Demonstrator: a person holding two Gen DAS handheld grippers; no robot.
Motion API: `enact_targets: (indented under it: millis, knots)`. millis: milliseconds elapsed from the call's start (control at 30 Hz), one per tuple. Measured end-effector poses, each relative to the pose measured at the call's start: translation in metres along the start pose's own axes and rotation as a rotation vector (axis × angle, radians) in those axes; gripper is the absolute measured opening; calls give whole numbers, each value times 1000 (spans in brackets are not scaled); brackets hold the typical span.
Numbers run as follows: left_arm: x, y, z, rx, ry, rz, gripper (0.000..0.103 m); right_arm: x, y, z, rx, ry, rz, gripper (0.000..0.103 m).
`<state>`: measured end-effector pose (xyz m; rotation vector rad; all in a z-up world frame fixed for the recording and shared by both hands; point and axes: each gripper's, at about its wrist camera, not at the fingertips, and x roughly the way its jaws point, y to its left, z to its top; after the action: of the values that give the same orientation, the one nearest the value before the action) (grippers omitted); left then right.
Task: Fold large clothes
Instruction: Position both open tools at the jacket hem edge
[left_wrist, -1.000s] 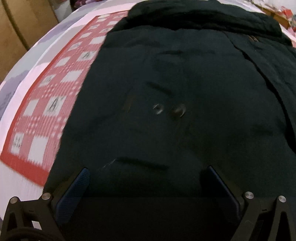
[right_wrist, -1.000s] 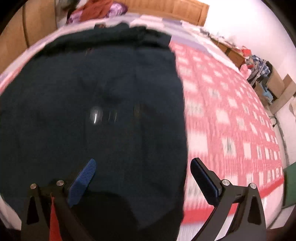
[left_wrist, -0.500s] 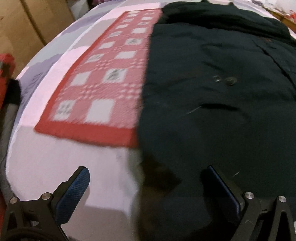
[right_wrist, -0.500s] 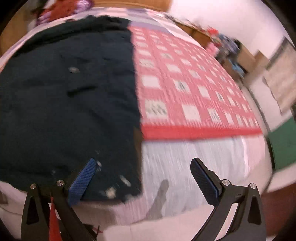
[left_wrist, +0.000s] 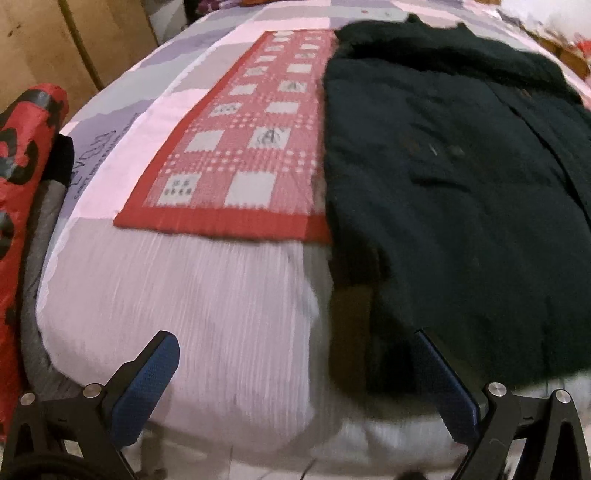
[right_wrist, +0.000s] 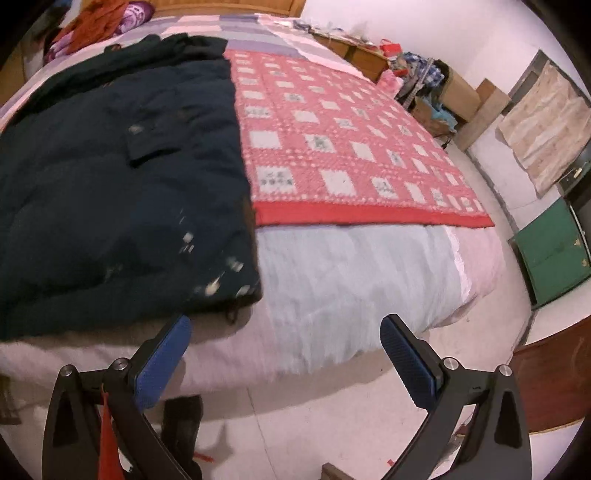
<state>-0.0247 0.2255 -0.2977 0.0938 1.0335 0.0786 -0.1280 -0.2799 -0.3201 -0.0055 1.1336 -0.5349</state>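
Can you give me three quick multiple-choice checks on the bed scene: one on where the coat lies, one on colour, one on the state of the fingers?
1. Where does the dark coat lie relative to the red checked blanket in the right wrist view?
A. Left of it
B. Right of it
C. Rolled inside it

2. What colour are the pads on the fingers?
A. Green
B. Blue
C. Yellow

3. What state are the left gripper and right gripper in?
A. Both shut on the coat
B. One shut, one open
C. Both open and empty

Answers: 1 A, the coat covers the blanket's left part; 2 B, the textured pads are blue; 3 C, wide gaps with nothing between the fingers.
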Motion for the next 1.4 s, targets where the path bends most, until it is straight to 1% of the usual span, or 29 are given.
enact_targets:
  millis: [133, 233, 267, 333, 400, 467, 533, 567, 600, 633, 667, 700, 733, 767, 833, 933, 1000, 1100, 1200, 1267, 1333, 1400]
  knots:
    - [-8, -8, -17, 46, 29, -20, 103, 0, 8, -6, 9, 18, 18, 103]
    - [2, -18, -19, 59, 55, -32, 103, -3, 13, -6, -7, 11, 25, 103]
    - [5, -22, -19, 68, 55, -26, 103, -2, 13, -5, -7, 12, 26, 103]
    - [15, -29, -17, 91, 44, 22, 103, -2, 13, -3, 2, 9, 27, 103]
    - [25, -29, -15, 89, 43, 53, 103, -1, 11, -1, 10, 7, 26, 103]
    - [32, -27, -9, 78, 22, 84, 103, -2, 10, -1, 10, 2, 23, 103]
    - [27, -28, 4, 53, -17, 81, 102, -3, 11, 0, -2, -7, 17, 103]
    - [21, -30, 9, 43, -33, 65, 101, -4, 12, 0, -9, -12, 15, 103]
    - [9, -33, 14, 54, -81, 38, 101, -4, 12, -1, -16, -15, 13, 103]
    - [-1, -38, 13, 97, -124, 31, 101, -4, 12, -1, -20, -17, 13, 103]
    - [-4, -43, 10, 137, -124, 41, 102, -4, 11, -3, -17, -15, 14, 103]
    - [-1, -46, 5, 171, -92, 43, 102, -3, 10, -5, -11, -12, 14, 103]
    - [4, -46, -2, 184, -43, 27, 102, -2, 9, -6, -6, -7, 13, 103]
    - [7, -45, -7, 185, -12, 18, 102, -1, 9, -8, 2, 4, 13, 103]
    - [12, -46, -19, 198, 22, 34, 102, 0, 10, -11, 6, 12, 20, 103]
    - [18, -50, -25, 192, 53, 43, 102, 4, 12, -14, -13, 10, 7, 103]
    - [21, -52, -20, 182, 37, 58, 102, 8, 9, -13, -5, 7, -8, 103]
    - [24, -53, -2, 143, 1, 58, 101, 20, 2, -4, 25, 8, -19, 103]
    - [22, -56, 18, 135, -56, 60, 102, 28, 0, 14, 30, -26, -19, 103]
    - [13, -56, 28, 128, -112, 59, 102, 23, -2, 27, 26, -78, -28, 103]
    - [-2, -54, 32, 108, -169, 60, 102, 9, -9, 38, 51, -170, -34, 103]
    - [-12, -51, 30, 87, -194, 80, 102, 1, -14, 42, 87, -211, -35, 103]
